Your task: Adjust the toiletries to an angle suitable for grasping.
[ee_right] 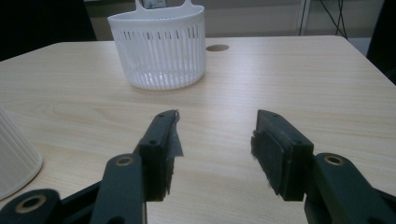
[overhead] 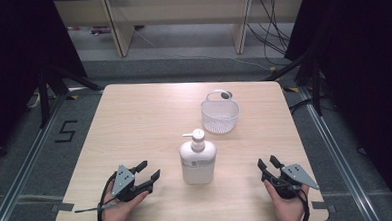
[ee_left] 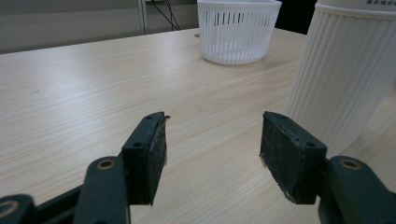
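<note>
Both grippers' fingers (ee_left: 280,154) apart, holding nothing; pump bottle (overhead: 198,160) between, basket (overhead: 220,116) behind, possibly empty.

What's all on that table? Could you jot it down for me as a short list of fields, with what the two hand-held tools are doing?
table: light wood top
bottle: white ribbed pump bottle, upright, near the middle
basket: white slotted basket, empty, beyond the bottle and apart from it
left tool: open, nothing between its jaws, left of the bottle and not touching it
right tool: open, holding nothing, right of the bottle
hands: one on each tool, at the table's near edge
</note>
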The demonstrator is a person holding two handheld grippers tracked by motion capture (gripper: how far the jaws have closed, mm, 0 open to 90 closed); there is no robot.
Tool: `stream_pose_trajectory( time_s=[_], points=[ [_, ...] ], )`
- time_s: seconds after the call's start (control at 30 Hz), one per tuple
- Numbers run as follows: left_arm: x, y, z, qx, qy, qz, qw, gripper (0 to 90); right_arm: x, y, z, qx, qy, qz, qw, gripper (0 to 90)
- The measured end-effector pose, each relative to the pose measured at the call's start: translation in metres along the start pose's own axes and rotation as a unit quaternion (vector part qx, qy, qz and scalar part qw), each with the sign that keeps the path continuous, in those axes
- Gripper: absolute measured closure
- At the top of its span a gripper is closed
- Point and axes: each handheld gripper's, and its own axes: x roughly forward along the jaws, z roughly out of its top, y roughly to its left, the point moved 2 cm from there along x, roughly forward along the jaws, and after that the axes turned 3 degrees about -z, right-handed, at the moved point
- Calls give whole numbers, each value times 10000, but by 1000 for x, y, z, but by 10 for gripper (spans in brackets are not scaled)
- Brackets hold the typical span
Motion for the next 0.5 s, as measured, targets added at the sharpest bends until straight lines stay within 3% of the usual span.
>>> stream_pose_trajectory(
  time_s=[0.07,0.13,0.17,0.2,0.23,0.3,0.33,0.37,0.43,0.47,0.5],
  points=[
    [-1,0,0,-8,8,-17,10000,479,1,-1,0,-106,-31,-18,9999,498],
    [-1,-1,0,-84,23,-92,9999,515,2,1,0,4,-139,49,9999,504],
    [-1,-4,0,-191,2,-238,9995,572,1,3,0,20,-46,95,9999,516],
    [-1,-4,0,-191,2,-238,9995,601,1,3,0,20,-46,95,9999,516],
    [-1,-7,2,-188,-47,-351,9992,635,3,2,0,-170,-78,75,9998,545],
    [-2,-13,6,-173,-49,-442,9989,687,2,4,0,-229,25,45,9997,578],
    [-3,-18,10,-173,-75,-584,9981,718,2,5,0,-167,41,34,9998,598],
    [-3,-23,13,-166,-125,-655,9976,759,3,5,0,-325,12,9,9995,626],
    [-3,-25,15,-133,-171,-722,9972,824,3,7,0,-286,57,156,9995,676],
    [-4,-34,20,-105,-169,-858,9961,850,3,6,0,-425,24,45,9991,711],
    [-4,-34,20,-105,-169,-858,9961,871,3,6,0,-425,24,45,9991,711]
  ],
)
